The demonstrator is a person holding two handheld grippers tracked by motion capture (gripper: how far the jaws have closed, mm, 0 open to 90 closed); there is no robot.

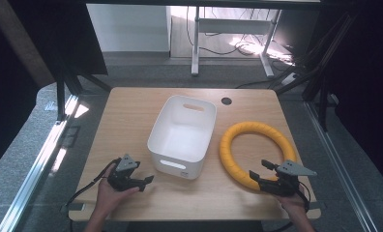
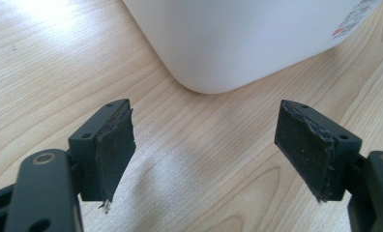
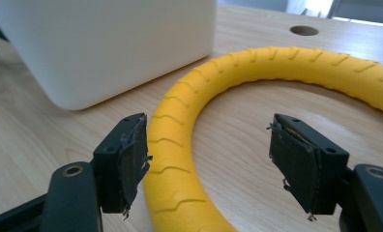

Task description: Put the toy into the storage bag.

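The yellow ring (image 1: 254, 152) is lying flat on the right half of the wooden table (image 1: 126, 111), just beside the white bin (image 1: 182, 135) sitting at the middle, and your right gripper (image 1: 257, 169) is hovering at the ring's near edge with its jaws spread apart, one jaw outside the ring's near arc and the other over its hollow, gripping nothing. Your left gripper (image 1: 148, 181) is resting near the bin's near-left corner, jaws likewise standing wide apart over bare wood.
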